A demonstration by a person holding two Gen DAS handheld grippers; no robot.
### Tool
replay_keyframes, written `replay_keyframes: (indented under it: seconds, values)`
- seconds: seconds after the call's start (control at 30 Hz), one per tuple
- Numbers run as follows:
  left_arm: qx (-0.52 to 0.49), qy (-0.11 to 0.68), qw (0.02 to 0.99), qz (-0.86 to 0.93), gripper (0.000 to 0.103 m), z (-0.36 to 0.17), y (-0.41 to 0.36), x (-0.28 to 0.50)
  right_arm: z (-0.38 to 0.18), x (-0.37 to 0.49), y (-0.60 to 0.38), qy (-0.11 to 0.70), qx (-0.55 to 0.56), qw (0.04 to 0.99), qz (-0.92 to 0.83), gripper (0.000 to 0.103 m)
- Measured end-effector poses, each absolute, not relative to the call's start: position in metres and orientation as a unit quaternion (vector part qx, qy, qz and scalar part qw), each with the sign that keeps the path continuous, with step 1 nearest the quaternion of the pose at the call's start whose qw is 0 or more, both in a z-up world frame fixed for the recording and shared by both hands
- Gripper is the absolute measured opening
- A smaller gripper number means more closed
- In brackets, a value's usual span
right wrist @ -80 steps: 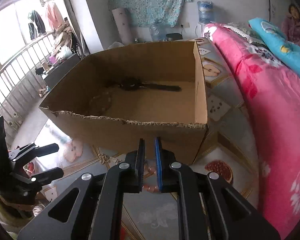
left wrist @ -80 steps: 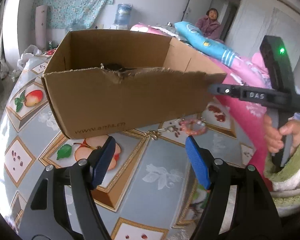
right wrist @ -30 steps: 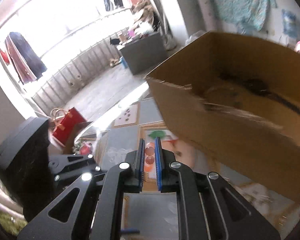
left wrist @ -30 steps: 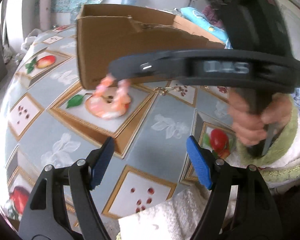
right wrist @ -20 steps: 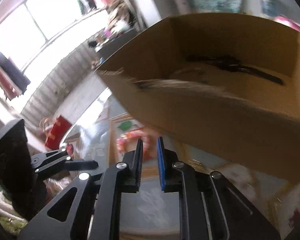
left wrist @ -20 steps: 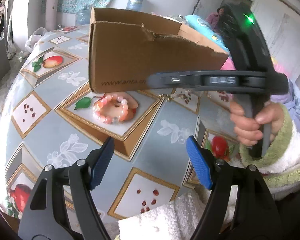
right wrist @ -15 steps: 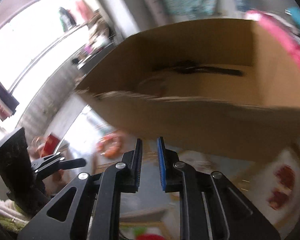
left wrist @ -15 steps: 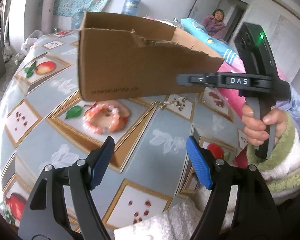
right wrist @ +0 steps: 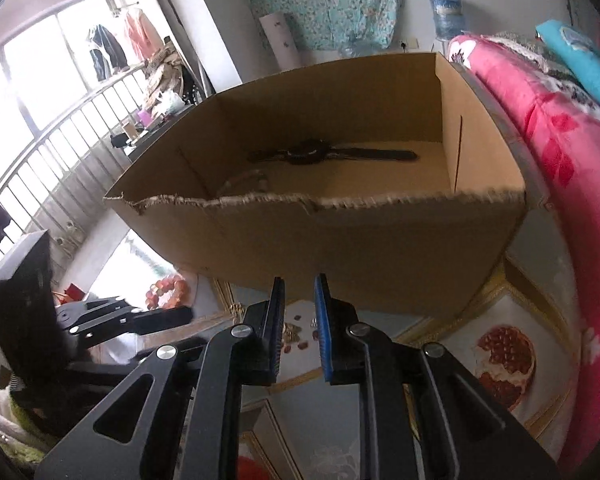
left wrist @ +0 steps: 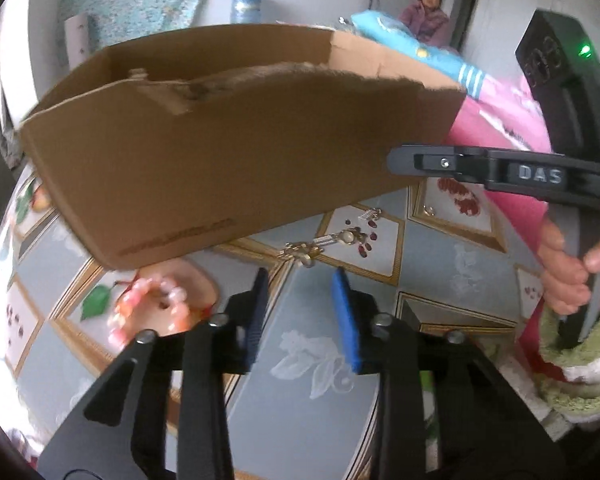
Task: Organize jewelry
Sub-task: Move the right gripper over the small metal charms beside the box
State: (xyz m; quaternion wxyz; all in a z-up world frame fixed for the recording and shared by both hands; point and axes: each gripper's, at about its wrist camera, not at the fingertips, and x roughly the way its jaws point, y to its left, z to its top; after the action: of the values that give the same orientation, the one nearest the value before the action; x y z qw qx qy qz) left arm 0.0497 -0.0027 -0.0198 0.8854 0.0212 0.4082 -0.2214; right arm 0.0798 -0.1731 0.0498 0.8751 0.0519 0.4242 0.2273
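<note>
Left gripper: jaws just closing, still apart, empty, short of the cardboard box. Right gripper: narrow gap, empty. Gold chain: on the tablecloth before the box. Pink bead bracelet: at the box's near-left corner. Black watch: inside.

Left gripper just narrowed, empty; right gripper slightly parted, empty

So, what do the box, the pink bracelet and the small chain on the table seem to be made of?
The box looks like plain brown corrugated cardboard, matte, with a torn, ragged top edge. The pink bracelet seems a ring of glossy round beads, pink and pale; glass, stone or plastic cannot be told. The small chain looks like shiny gold-coloured metal, with bright glints on its links.
</note>
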Motion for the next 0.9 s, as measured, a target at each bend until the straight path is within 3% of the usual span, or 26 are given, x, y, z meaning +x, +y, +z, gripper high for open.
replay_keyframes:
  seconds: [0.57,0.9]
  values:
    - [-0.028,0.447,0.854,-0.264,0.022,-0.032,-0.017,0.084,0.031,0.072,-0.2,0.439,0.088,0.863,0.234,0.016]
    - [-0.03,0.466,0.839,-0.279,0.022,-0.032,-0.014,0.063,0.03,0.068,-0.203,0.442,0.087,0.861,0.236,0.016]
